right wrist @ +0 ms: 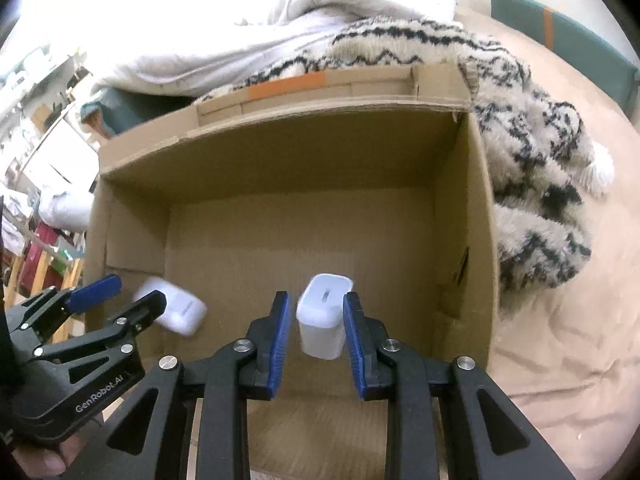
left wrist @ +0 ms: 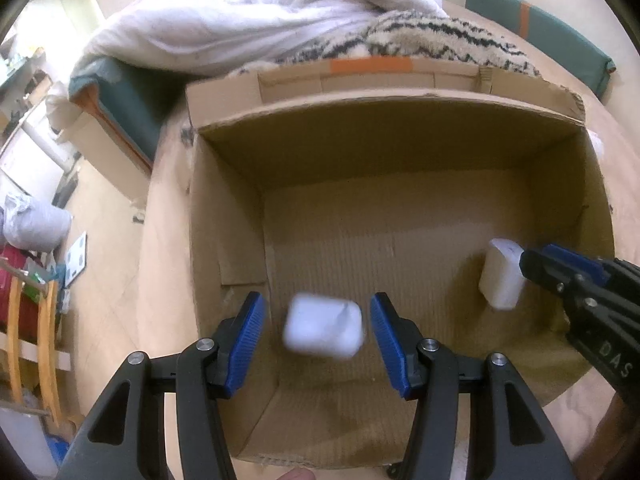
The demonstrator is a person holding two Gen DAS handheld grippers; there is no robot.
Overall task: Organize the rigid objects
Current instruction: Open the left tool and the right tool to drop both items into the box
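An open cardboard box (left wrist: 224, 216) (right wrist: 476, 216) sits on a bed. My left gripper (left wrist: 318, 330) is open over the box; a small white rounded case (left wrist: 323, 330) shows blurred between its blue pads, touching neither. It also shows in the right wrist view (right wrist: 176, 310), beside the left gripper (right wrist: 116, 300). My right gripper (right wrist: 314, 324) is open around a white upright charger block (right wrist: 322, 326), with a small gap on each side. In the left wrist view this block (left wrist: 502, 276) stands at the box's right side, by the right gripper (left wrist: 536, 266).
A white duvet (left wrist: 240, 20) and a striped fluffy blanket (right wrist: 532, 168) lie behind and to the right of the box. A teal cushion (left wrist: 536, 24) is at the far right. Cluttered shelves and a wooden rack (left wrist: 28, 320) stand left of the bed.
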